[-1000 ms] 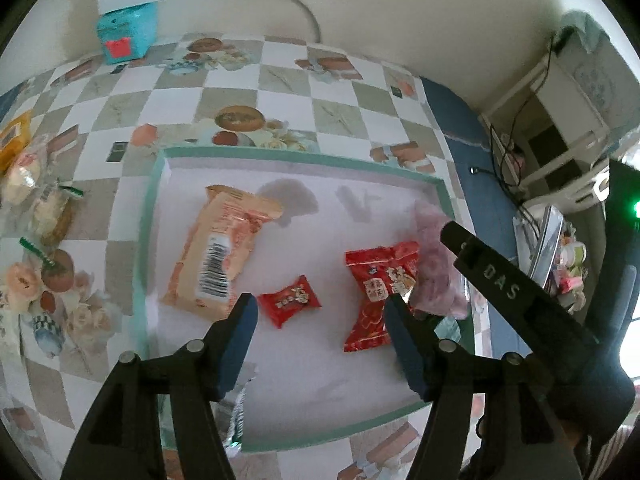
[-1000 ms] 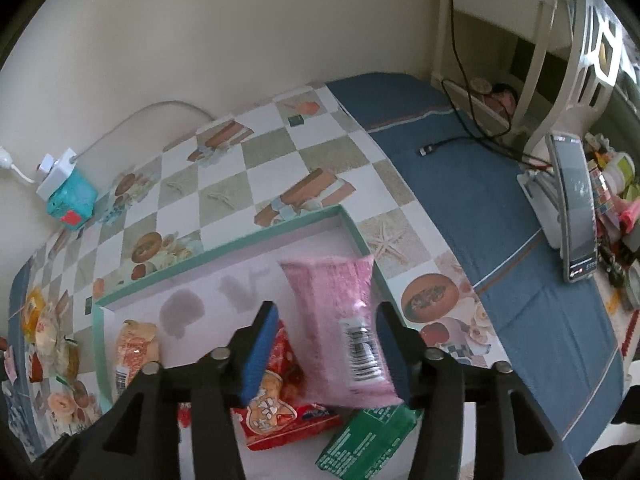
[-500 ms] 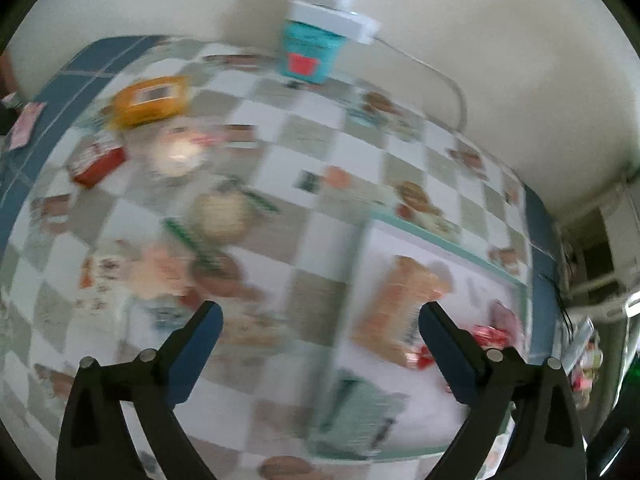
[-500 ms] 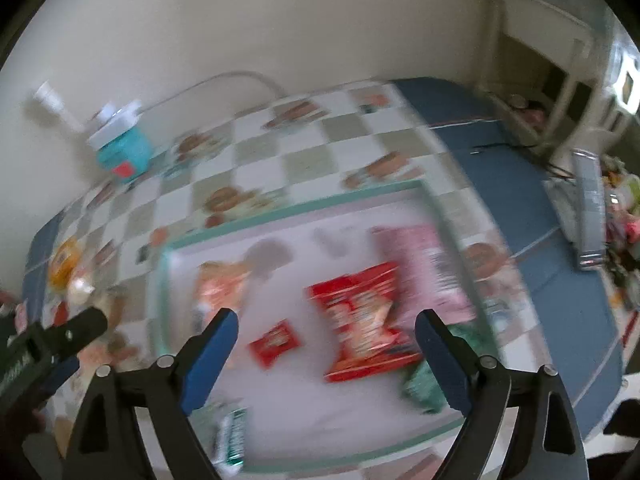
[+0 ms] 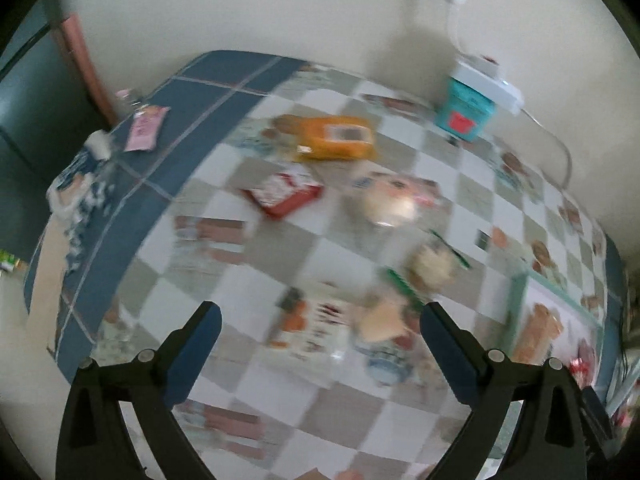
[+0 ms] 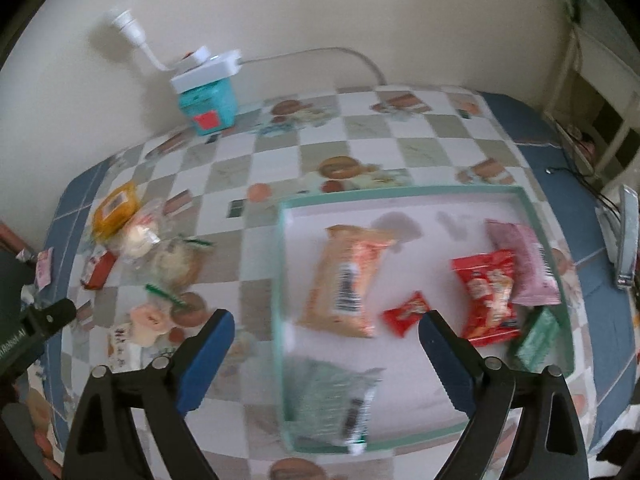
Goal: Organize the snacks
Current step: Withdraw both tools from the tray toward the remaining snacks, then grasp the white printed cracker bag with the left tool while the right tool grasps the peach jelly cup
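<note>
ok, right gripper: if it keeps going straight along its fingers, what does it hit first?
Probably the left wall of the tray, or the orange snack pack just inside it. The right gripper is opening, with nothing between its fingers. Depth is hard to judge through the fisheye.

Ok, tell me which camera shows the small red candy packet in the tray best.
The right wrist view: the small red candy packet lies in full sight on the tray, between the orange and large red packets. The left wrist view catches only the tray's blurred corner at its right edge; the packet cannot be made out there.
</note>
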{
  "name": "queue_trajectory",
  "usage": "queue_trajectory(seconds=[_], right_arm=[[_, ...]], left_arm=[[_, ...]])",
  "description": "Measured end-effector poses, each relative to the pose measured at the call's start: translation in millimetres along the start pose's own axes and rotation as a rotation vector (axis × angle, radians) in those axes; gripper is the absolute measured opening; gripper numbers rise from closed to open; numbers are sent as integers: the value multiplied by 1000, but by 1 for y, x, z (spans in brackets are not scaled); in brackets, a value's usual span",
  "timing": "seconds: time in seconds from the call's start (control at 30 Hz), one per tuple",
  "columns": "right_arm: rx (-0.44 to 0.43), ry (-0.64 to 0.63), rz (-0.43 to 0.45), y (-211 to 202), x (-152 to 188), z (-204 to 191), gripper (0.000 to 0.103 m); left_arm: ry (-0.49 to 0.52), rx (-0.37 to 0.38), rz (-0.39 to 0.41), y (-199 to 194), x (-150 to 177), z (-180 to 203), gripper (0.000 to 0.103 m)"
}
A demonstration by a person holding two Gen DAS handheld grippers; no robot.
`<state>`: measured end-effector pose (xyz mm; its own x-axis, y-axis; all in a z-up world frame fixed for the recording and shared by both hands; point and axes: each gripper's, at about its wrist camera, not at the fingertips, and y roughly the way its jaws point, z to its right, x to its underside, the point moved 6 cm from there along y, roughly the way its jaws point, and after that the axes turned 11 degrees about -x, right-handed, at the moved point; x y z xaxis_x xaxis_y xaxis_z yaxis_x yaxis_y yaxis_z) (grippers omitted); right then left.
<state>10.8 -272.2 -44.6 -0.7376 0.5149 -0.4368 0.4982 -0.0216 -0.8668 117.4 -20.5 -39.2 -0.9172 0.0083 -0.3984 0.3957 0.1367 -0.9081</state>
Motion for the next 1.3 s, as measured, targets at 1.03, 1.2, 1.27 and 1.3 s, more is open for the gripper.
queue_trajectory(seconds=[1.03, 1.2, 1.27, 1.3], right_arm=[[-75, -184, -153, 101, 34, -116, 95], [-82, -294, -154, 112, 41, -135, 95], [-73, -330, -157, 114, 44, -140, 95], [-67, -350, -158, 116, 45, -143, 95]], left_arm=[[-163, -27, -272, 109, 11, -69, 99], [-183, -39, -300, 121, 12, -70, 99], [-191, -43, -299, 123, 11, -71, 99], [-194, -44, -301, 123, 11, -71, 99]])
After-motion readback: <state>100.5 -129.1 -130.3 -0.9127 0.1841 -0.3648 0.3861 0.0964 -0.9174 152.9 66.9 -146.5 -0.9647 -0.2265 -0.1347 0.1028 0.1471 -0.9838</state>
